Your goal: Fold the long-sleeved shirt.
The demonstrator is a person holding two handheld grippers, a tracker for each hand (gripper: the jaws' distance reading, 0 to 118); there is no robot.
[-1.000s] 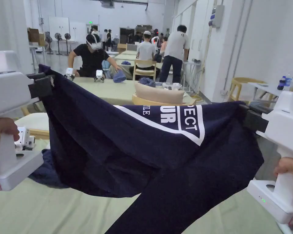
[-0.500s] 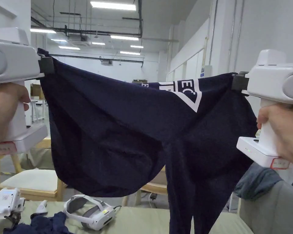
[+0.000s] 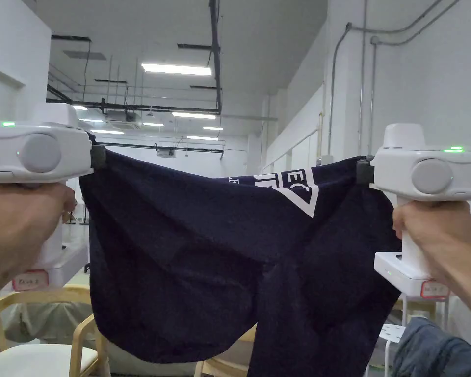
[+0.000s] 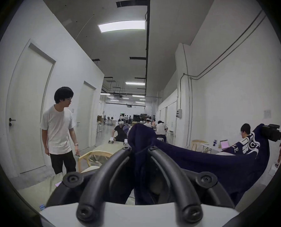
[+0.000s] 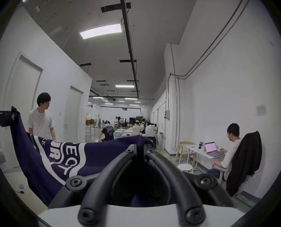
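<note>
Shirt (image 3: 195, 255) is being held aloft, stretched between left gripper (image 4: 139, 146) and right gripper (image 5: 140, 146), each clamped on an upper corner. Sagging cloth and a dangling sleeve are likely risking a crooked fold when laid down.

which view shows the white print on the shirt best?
Right gripper view: the white print on the navy shirt spreads large and unobstructed. Head view catches a foreshortened strip of it along the top edge; left gripper view shows it small and far off.
</note>
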